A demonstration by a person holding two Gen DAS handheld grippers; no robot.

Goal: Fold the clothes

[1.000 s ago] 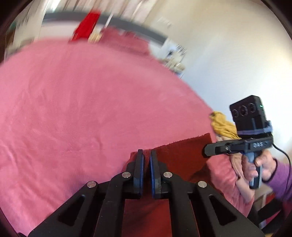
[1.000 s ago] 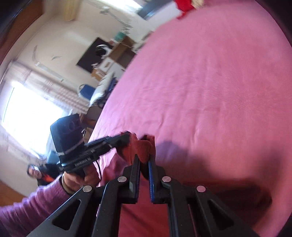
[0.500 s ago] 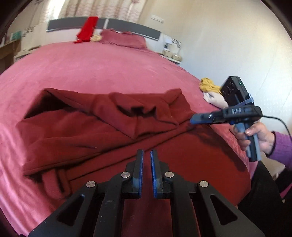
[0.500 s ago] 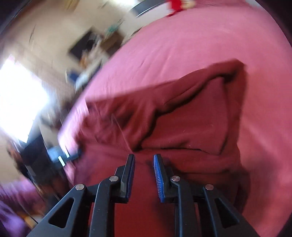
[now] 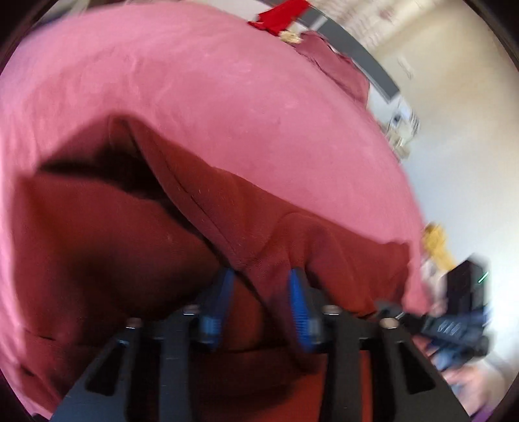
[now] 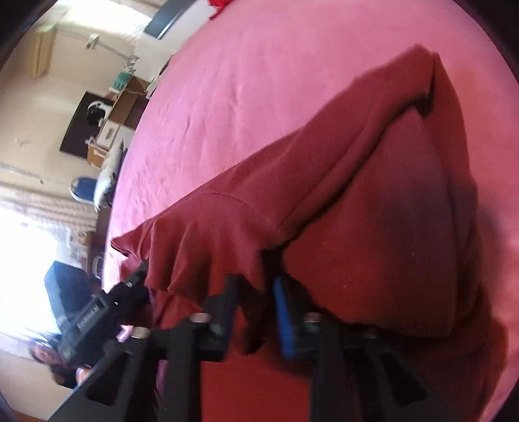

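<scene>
1. My left gripper [image 5: 261, 275] points steeply down at the near edge of the dark red garment [image 5: 97, 243]. Its jaws are opening, with a ridge of the seamed edge between the blue pads, which do not look pressed onto it.
2. My right gripper [image 6: 254, 281] is at the same edge, further along. Its jaws are closing around a ruffled bunch of the hem. In this frame there is a gap on both sides of the cloth, so I judge it is not yet pinched.
3. Both tools sit on one edge, apart from each other. I take this as working the hem at two points so the fold stays straight across.
4. The garment lies spread on the pink bedspread [image 5: 227, 97], near the side where I stand. One layer is already doubled over, leaving a dark open pocket at the left in the left wrist view.
5. At the far end of the bed lie a bright red item [image 5: 279, 16] and a maroon pillow [image 5: 337, 71]. A yellow thing [image 5: 436, 240] sits at the bed's right edge.
6. The side of the left tool, seen from the right wrist, carries pale lettering, but it is too blurred to read. I can make out no other writing or brand.
</scene>
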